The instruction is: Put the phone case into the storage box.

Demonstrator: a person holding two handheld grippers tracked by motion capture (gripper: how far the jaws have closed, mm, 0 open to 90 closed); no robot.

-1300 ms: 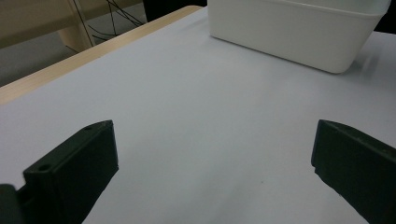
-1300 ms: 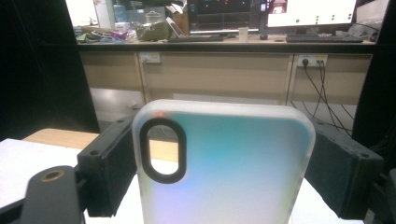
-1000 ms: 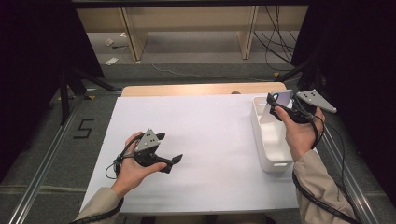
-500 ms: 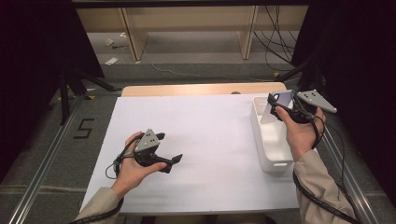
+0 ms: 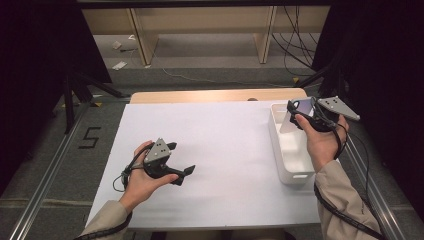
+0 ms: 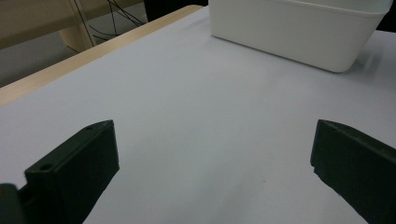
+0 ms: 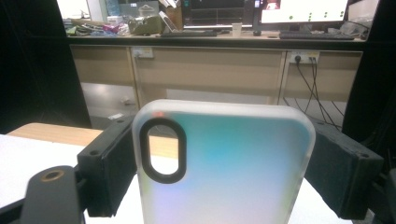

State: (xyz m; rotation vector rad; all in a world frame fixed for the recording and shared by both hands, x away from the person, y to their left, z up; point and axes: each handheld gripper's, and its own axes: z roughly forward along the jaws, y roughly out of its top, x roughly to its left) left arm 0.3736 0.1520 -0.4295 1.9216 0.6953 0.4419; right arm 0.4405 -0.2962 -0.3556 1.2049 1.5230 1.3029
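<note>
My right gripper [image 5: 298, 111] is shut on a translucent phone case [image 5: 301, 106] with a bluish sheen, held above the far end of a white bin [image 5: 275, 135]. In the right gripper view the case [image 7: 233, 177] stands upright between the black pads [image 7: 105, 168], its oval camera cut-out at the left. My left gripper [image 5: 182, 159] rests low over the white table sheet [image 5: 225, 140], held in the person's left hand. Its jaws stand wide apart with nothing between them, as the left gripper view [image 6: 215, 140] shows.
The white bin [image 6: 299, 32] stands at the table's right side, long side running front to back. A wooden table edge [image 5: 200, 95] shows beyond the sheet. Dark curtains flank the table, and shelving and cables lie on the floor behind.
</note>
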